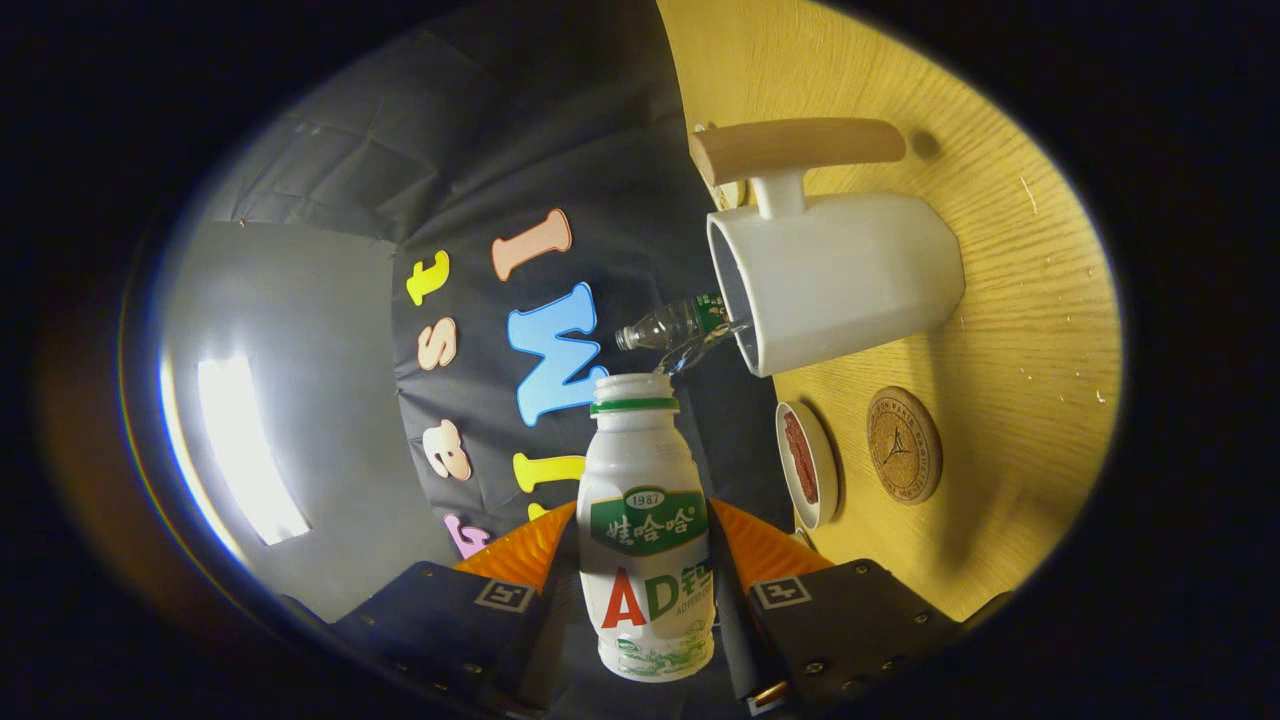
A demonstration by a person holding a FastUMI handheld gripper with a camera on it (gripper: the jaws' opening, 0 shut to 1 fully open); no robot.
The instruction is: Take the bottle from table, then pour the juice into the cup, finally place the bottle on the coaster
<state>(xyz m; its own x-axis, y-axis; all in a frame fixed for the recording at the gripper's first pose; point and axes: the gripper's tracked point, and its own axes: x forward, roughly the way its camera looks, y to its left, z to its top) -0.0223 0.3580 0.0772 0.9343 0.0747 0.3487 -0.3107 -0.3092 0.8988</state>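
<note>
- Presently the gripper (pixel 645 560) is closed on the bottle (pixel 645 530), one finger pressing each side of its labelled body.
- Bottle is white with a green neck ring; its open mouth points away from the fingers, toward the cup.
- Cup (pixel 840 280), white with a wooden handle (pixel 795 148), stands on the wooden table (pixel 1010 250) just beyond the bottle mouth; the whole view is rolled, so the tabletop appears as a wall beside it.
- A clear plastic bottle (pixel 668 325) lies against the cup rim.
- Near the cup on the table: a small white dish (pixel 808 465) with a red interior, and a round cork coaster (pixel 903 445) just beside it.
</note>
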